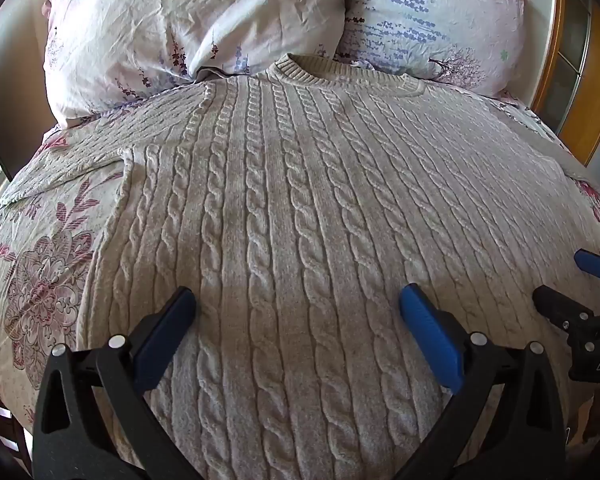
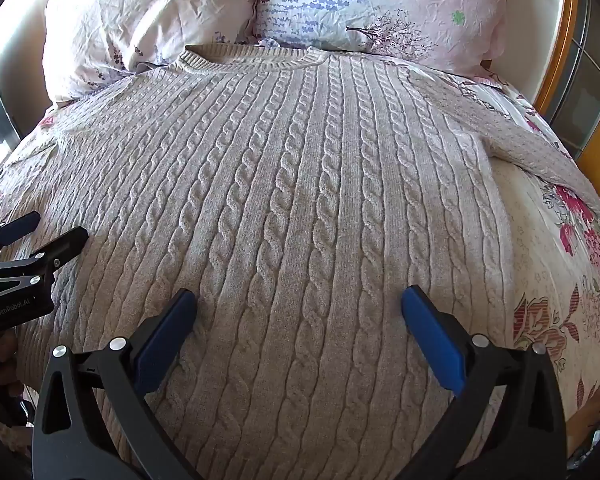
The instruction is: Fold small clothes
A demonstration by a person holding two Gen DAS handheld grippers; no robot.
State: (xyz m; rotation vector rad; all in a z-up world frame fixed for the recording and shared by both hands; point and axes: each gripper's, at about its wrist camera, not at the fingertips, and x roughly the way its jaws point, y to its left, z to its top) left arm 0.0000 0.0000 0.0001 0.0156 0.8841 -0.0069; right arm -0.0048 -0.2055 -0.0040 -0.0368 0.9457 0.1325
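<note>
Over the bed (image 1: 40, 264), I hold both hand-held grippers, left (image 1: 298, 300) and right (image 2: 300, 300), jaws apart above the flat cable-knit sweater (image 1: 300, 184); sleeves probably fold first, pinching each cuff squarely.

2 pillows (image 1: 196, 28) block beyond sweater (image 1: 300, 208)

Left tongs (image 2: 40, 232) body is marked "GenRobot.AI"; right tongs (image 1: 572, 276) body shows partial lettering "DAS"
</note>
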